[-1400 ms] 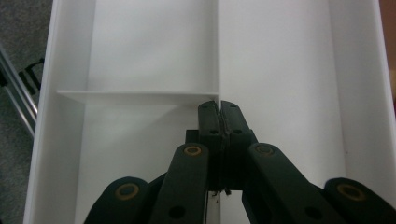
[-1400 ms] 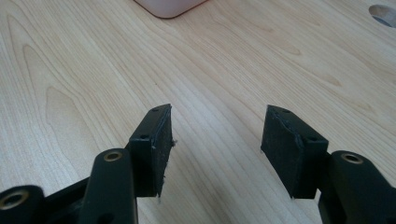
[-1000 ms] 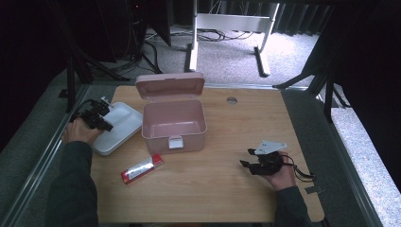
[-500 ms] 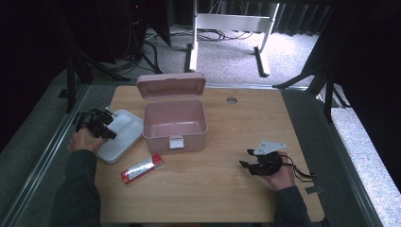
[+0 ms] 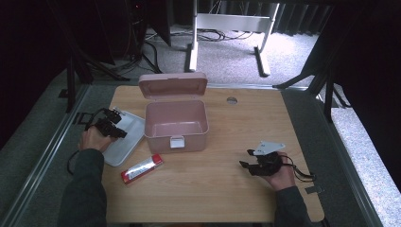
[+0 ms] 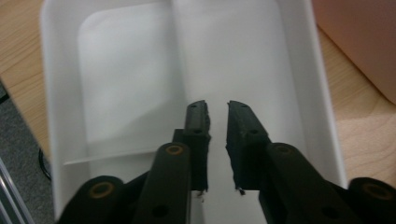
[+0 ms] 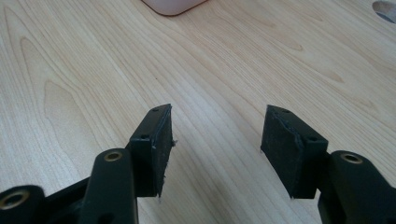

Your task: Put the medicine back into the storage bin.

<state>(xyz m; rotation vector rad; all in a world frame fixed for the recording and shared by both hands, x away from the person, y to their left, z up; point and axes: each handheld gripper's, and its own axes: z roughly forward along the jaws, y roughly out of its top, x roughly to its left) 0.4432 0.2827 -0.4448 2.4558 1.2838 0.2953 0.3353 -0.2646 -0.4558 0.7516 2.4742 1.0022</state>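
White tray (image 5: pixel 124 142) at the table's left edge, left gripper (image 5: pixel 109 126) over it with jaws slightly parted.

The white tray lies flat on the wooden table (image 5: pixel 227 189), just beside the left wall of the open pink box (image 5: pixel 176 124), whose lid stands raised at the rear. In the left gripper view the tray (image 6: pixel 140 70) lies under the left gripper (image 6: pixel 217 112); its jaws have just been opening, a narrow gap stands between the pads, and nothing is between them. A red and white tube (image 5: pixel 142 169) lies on the table in front of the tray, apart from it. The right gripper (image 5: pixel 246 160) rests at the table's right side, well apart from the box; in the right gripper view (image 7: pixel 215 126) its jaws stand open over bare wood, holding nothing.
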